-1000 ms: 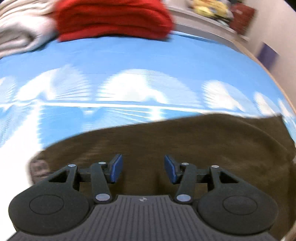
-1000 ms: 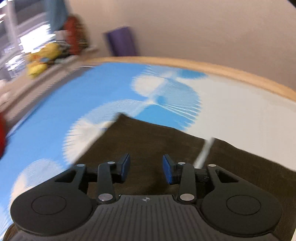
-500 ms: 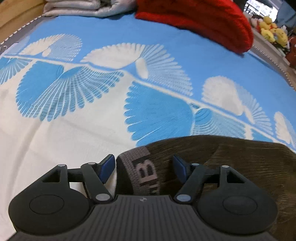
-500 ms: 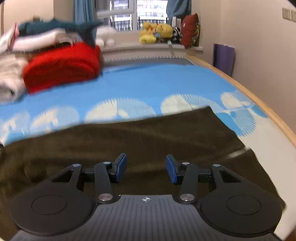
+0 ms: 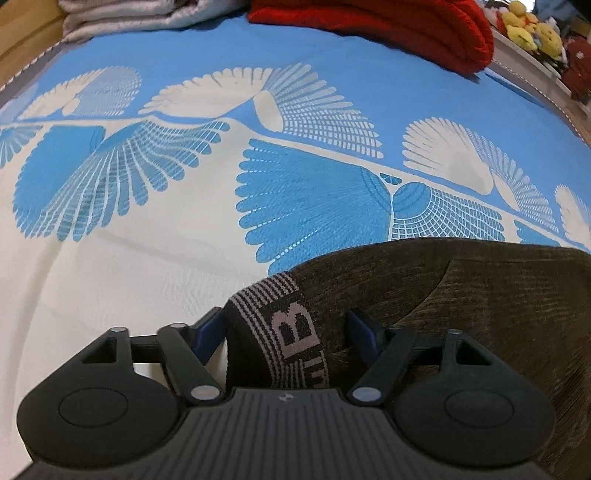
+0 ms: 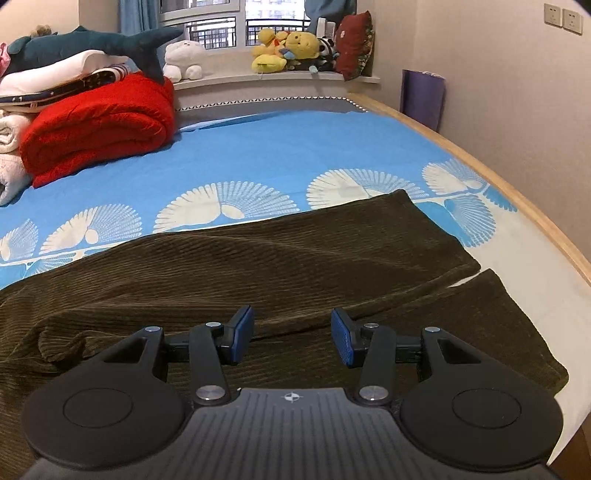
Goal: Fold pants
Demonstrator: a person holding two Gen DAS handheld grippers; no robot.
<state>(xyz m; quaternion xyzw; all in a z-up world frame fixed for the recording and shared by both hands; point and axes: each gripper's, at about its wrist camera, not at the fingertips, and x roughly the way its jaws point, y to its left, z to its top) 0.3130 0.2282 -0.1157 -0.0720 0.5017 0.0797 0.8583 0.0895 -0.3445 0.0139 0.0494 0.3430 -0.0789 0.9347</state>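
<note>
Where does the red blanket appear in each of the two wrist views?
Left wrist view: the red blanket lies at the top edge, right of centre, beyond the brown pants.
Right wrist view: it lies folded at the upper left, under stacked bedding.
Shared landmark: the yellow plush toys on the window ledge.

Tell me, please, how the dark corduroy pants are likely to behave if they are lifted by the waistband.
The pants will probably drape limply: they lie flat on the bedspread with soft wrinkles. The thick ribbed cloth suggests moderate weight, so the legs would likely trail and drag. The striped elastic waistband looks firmer and textured, so it should give the left gripper a fair, non-slippery hold.
</note>
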